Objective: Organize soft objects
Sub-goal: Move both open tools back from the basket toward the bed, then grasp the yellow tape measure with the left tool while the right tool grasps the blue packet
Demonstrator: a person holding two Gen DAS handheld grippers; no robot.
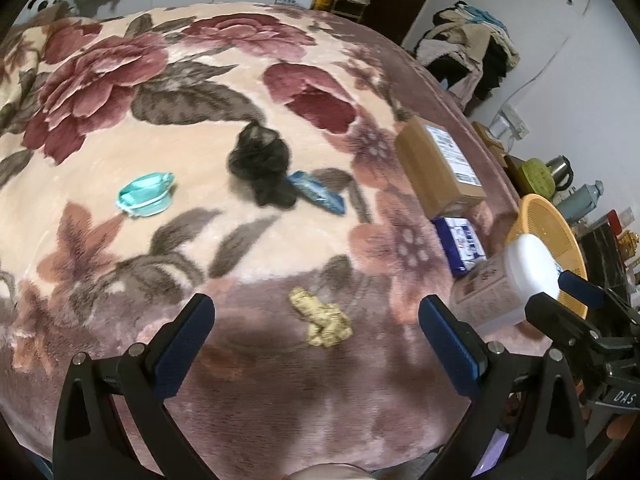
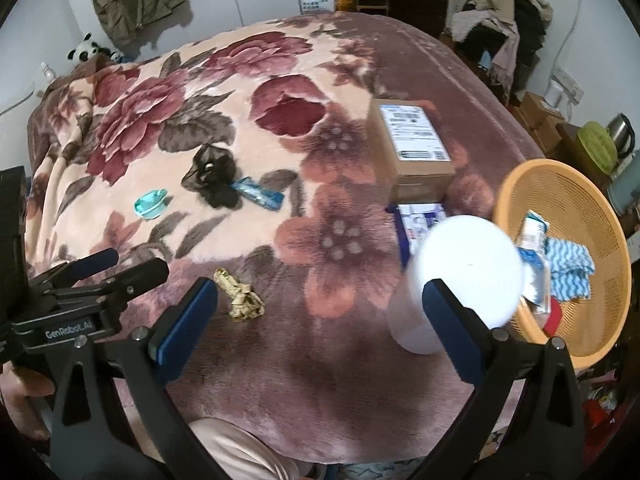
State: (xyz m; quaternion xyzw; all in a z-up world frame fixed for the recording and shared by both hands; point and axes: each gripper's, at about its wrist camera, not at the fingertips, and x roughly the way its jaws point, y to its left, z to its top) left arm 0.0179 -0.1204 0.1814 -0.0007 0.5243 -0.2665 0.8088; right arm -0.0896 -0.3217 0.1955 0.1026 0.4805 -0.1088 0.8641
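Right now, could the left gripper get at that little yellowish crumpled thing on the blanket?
Probably yes: the left gripper is open, and the yellowish crumpled thing lies just ahead between its fingers, with bare blanket around it.

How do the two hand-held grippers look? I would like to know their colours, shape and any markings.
Both are alike: a black frame with two wide-angled black fingers, each lined with a blue ribbed pad and fixed with silver bolts. The left gripper carries white lettering "GenRobot.AI" on its side, readable in the right wrist view. The right gripper shows white letters "DAS" in the left wrist view. No cables are visible.
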